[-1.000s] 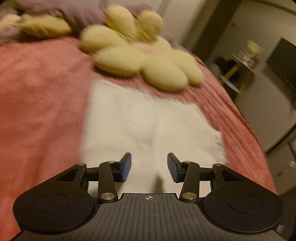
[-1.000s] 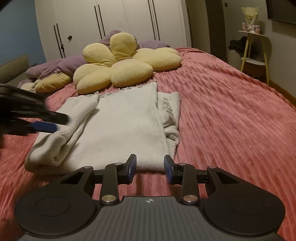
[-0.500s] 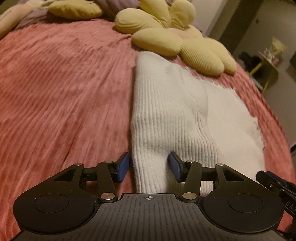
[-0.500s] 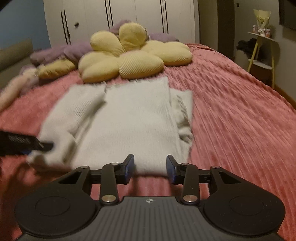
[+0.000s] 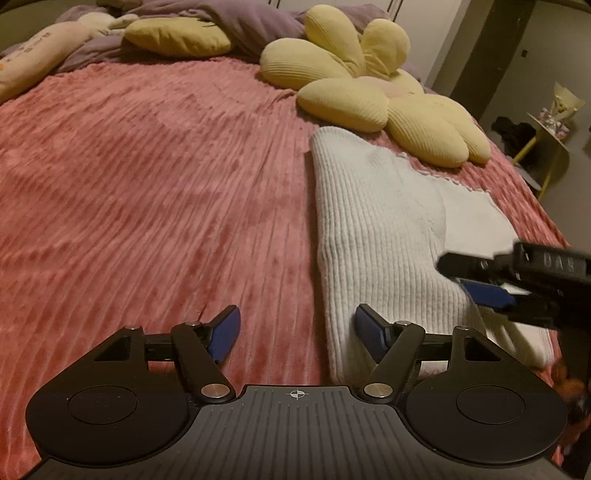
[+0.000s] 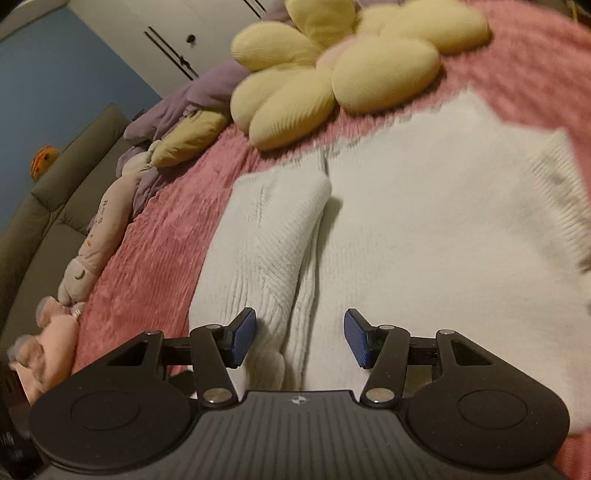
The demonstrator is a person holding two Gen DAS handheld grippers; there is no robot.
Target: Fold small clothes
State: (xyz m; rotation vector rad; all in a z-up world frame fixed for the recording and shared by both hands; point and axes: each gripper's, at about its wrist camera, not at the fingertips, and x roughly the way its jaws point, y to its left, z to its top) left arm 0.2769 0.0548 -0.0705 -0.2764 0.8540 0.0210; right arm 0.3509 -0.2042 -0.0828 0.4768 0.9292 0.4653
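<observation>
A white ribbed knit garment (image 5: 380, 236) lies on the pink bedspread (image 5: 155, 192), with its left sleeve folded inward over the body (image 6: 266, 240). My left gripper (image 5: 297, 334) is open and empty, low over the bedspread at the garment's near left edge. My right gripper (image 6: 299, 341) is open and empty, just above the folded sleeve's near end. It also shows in the left wrist view (image 5: 491, 288), coming in from the right over the garment.
A yellow flower-shaped cushion (image 5: 373, 92) lies just beyond the garment. Purple bedding (image 5: 236, 18), a yellow pillow (image 5: 177, 37) and soft toys (image 6: 96, 236) lie along the bed's head. A grey sofa (image 6: 44, 206) stands beside the bed. A small yellow side table (image 5: 550, 147) stands at right.
My left gripper has moved left off the garment to its left edge. My right gripper has moved forward and left over the folded sleeve. Both stayed open.
</observation>
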